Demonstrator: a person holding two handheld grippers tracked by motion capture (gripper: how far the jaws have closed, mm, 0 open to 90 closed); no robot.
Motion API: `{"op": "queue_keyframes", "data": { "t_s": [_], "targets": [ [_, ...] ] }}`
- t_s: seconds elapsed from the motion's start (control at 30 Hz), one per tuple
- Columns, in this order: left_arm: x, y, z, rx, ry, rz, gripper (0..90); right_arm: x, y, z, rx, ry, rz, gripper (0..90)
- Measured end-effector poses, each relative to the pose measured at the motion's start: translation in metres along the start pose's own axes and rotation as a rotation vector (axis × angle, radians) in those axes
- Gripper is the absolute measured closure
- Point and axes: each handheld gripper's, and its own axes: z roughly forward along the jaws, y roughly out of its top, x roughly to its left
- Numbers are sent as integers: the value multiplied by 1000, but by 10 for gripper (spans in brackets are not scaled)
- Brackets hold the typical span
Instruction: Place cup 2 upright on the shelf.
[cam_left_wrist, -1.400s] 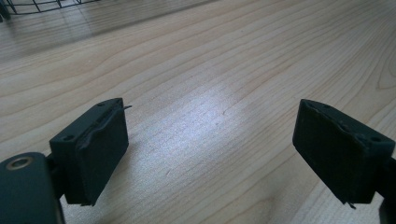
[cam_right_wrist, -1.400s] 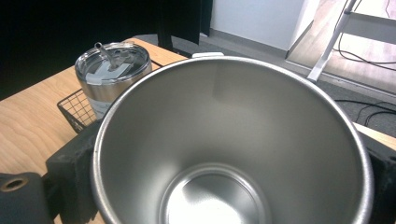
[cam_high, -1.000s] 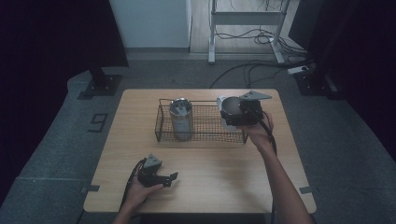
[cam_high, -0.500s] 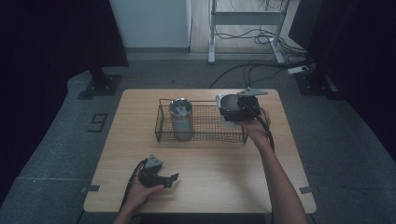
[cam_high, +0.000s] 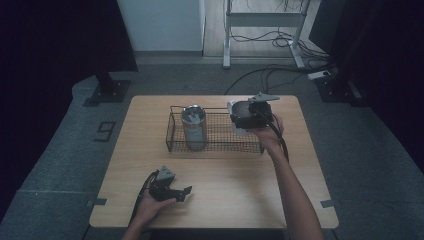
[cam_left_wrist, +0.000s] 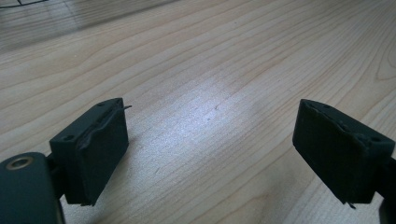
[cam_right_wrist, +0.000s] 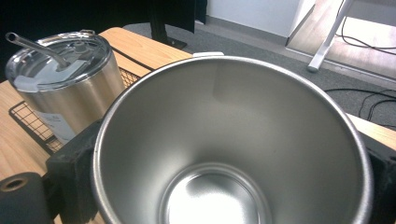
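Here the right gripper (cam_high: 243, 117) is clamping an open stainless steel cup (cam_right_wrist: 233, 140) between its jaws, above the wire basket (cam_high: 215, 145), beside the lidded tumbler (cam_right_wrist: 65, 79). Rigid, slick metal probably needs firm pressure below the rim. The left gripper (cam_left_wrist: 210, 154) is resting wide open, empty.

Digit "9" marked on floor mat (cam_high: 105, 131), left of table (cam_high: 150, 107).

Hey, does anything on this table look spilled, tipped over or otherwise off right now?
Nothing stands out. The lidded tumbler stands upright in the wire basket, and the open steel cup in the right claw looks empty and undented. The left claw rests open on the bare table.
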Motion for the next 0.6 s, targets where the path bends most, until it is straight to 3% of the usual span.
{"op": "queue_keyframes", "data": {
  "t_s": [0.6],
  "targets": [
    [-1,-1,2,11,-4,1,107,-5,-10,18,19,-10,16,61]
  ]
}}
